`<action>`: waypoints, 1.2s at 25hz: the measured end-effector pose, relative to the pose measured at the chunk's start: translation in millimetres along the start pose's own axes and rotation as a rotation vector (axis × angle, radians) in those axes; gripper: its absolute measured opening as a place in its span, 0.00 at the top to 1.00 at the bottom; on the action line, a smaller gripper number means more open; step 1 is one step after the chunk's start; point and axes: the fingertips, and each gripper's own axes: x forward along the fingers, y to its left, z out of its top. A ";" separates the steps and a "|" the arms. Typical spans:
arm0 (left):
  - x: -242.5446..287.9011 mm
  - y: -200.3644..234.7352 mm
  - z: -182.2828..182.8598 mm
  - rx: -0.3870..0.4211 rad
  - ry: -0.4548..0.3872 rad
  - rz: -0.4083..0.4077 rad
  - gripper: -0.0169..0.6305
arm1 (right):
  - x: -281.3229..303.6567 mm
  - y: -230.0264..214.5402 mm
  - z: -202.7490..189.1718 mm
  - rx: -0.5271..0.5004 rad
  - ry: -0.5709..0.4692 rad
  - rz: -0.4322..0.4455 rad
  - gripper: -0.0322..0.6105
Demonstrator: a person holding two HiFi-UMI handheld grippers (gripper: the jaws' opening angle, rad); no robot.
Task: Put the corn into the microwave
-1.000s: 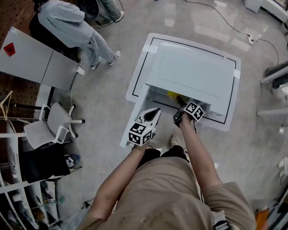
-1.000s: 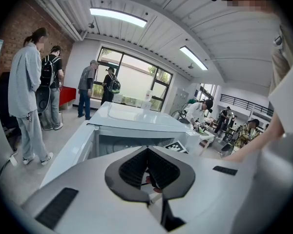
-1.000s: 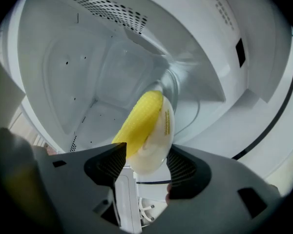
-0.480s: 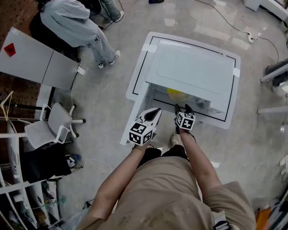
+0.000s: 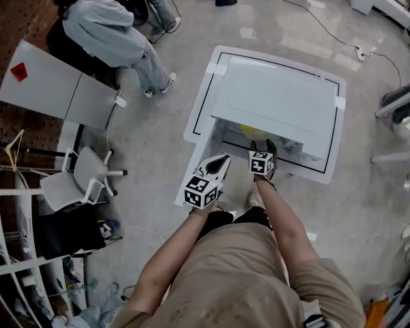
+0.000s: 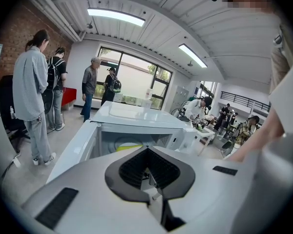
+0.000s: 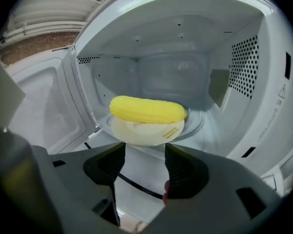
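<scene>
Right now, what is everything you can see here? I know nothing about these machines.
microwave: one, white, on a black-lined white board on the floor, door open.
corn: one, yellow, lying on the dish inside the microwave.
dish: one, cream, on the microwave's turntable.
bystanders: several; nearest in grey top, upper left in the head view.
office chair: one, white, far left of the door.
cable: one, dark, on the floor beyond the microwave.
left claw: one, grey with black pads, jaws together, empty, by the door.
right claw: one, same colours, jaws just opened, nothing between them, facing the corn.
</scene>
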 end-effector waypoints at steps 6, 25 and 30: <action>-10.7 8.0 -0.4 -0.007 -0.004 0.026 0.96 | 10.8 -10.8 7.8 0.020 0.032 -0.071 0.54; -25.3 -19.9 35.3 -0.035 -0.146 -0.021 0.96 | -183.4 3.4 97.3 -0.020 -0.211 0.364 0.54; -44.7 -29.7 77.9 -0.017 -0.268 -0.051 0.96 | -269.0 -29.1 156.7 -0.065 -0.362 0.383 0.55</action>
